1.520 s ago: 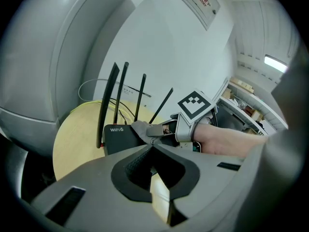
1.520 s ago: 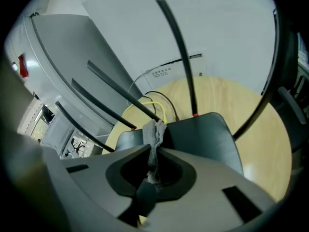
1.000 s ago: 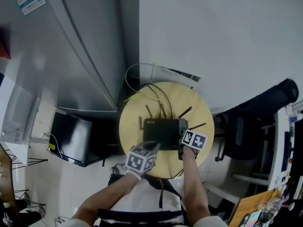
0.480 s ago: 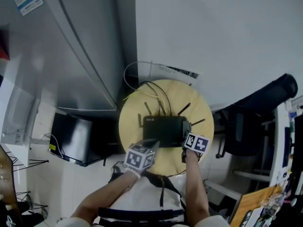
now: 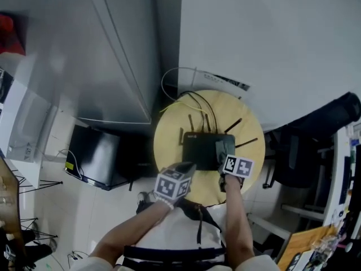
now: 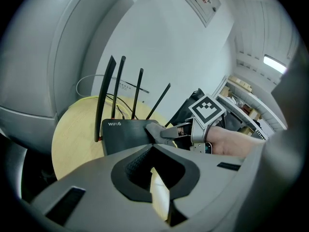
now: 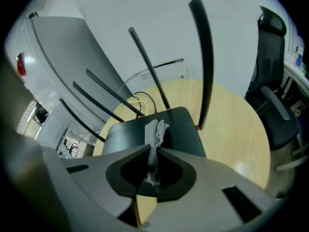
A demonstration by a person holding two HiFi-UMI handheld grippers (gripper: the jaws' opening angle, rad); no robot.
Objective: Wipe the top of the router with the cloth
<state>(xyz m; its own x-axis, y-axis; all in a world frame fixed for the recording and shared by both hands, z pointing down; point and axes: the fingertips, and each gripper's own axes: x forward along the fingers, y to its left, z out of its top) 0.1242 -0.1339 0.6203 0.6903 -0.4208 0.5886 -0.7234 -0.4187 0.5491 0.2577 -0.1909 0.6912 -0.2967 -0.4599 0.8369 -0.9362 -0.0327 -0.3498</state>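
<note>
Right gripper view: the right gripper (image 7: 155, 151) is pinching a crumpled grey cloth (image 7: 156, 128) onto the flat black router (image 7: 181, 129). The left gripper (image 6: 152, 148) is hovering, jaws together; the round wooden table (image 7: 236, 124) is spreading wide around.

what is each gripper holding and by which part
The right gripper pinches the cloth by its near end, the rest lying on the router. The left gripper is shut on nothing.

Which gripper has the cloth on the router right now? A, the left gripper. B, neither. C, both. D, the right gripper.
D: the right gripper is shut on the grey cloth, which lies on the black router; the left gripper is shut with nothing in it.
</note>
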